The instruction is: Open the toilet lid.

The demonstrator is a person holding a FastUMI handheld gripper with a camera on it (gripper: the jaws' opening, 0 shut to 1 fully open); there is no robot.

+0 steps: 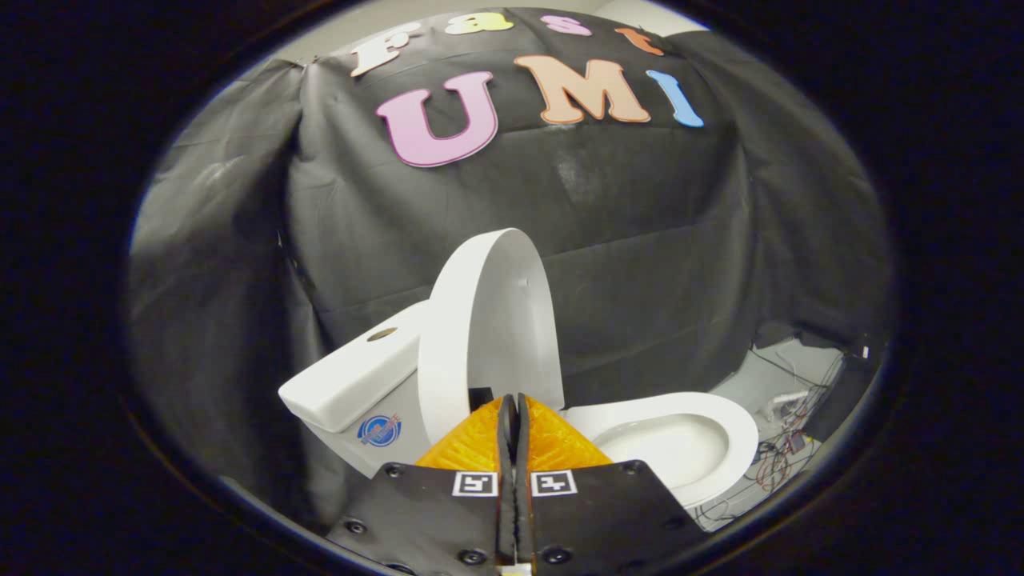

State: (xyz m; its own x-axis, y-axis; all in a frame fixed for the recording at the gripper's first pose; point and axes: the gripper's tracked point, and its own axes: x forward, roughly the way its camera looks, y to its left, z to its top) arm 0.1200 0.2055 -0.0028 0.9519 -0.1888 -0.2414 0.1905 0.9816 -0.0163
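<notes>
A white toilet stands ahead of me against the black cloth wall. Its round lid (500,328) is raised, standing nearly upright and leaning back toward the tank (352,376). The seat ring (720,420) lies flat over the bowl (664,448), which is open to view beyond my fingers to the right. My gripper (512,404) is shut, its two fingers pressed together with nothing between them. The fingertips sit just in front of the lower edge of the raised lid; I cannot tell whether they touch it.
The tank has a flush button (382,334) on its top and a round sticker (379,430) on its front. Loose cables and small devices (788,432) lie on the pale floor to the right of the bowl. Black cloth hangs close behind and to the left.
</notes>
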